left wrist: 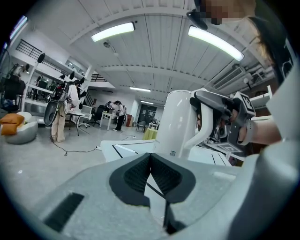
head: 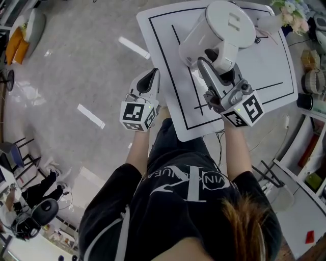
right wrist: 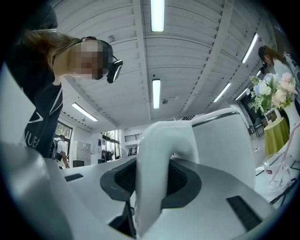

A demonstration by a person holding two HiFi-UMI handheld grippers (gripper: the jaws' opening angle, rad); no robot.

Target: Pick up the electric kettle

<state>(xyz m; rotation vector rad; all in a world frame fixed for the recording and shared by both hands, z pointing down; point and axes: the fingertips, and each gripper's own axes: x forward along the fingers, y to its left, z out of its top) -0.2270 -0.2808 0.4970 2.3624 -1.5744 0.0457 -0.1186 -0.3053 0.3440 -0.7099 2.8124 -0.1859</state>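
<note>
The white electric kettle (head: 219,30) stands over the white board with black lines (head: 168,66), its lid facing up. My right gripper (head: 214,63) is shut on its curved handle (head: 226,53); in the right gripper view the handle (right wrist: 154,168) is pinched between both dark pads, with the body (right wrist: 225,140) behind. Whether the base touches the board is hidden. My left gripper (head: 152,77) hovers off the board's left edge, shut and empty. In its own view the left gripper (left wrist: 150,164) points at the kettle (left wrist: 176,126).
A bunch of flowers (head: 293,12) stands at the board's far right corner, with a clear glass (right wrist: 274,166) near it. Shelves with jars (head: 313,76) line the right side. Grey floor lies to the left, with an orange cushion (head: 18,38) far off.
</note>
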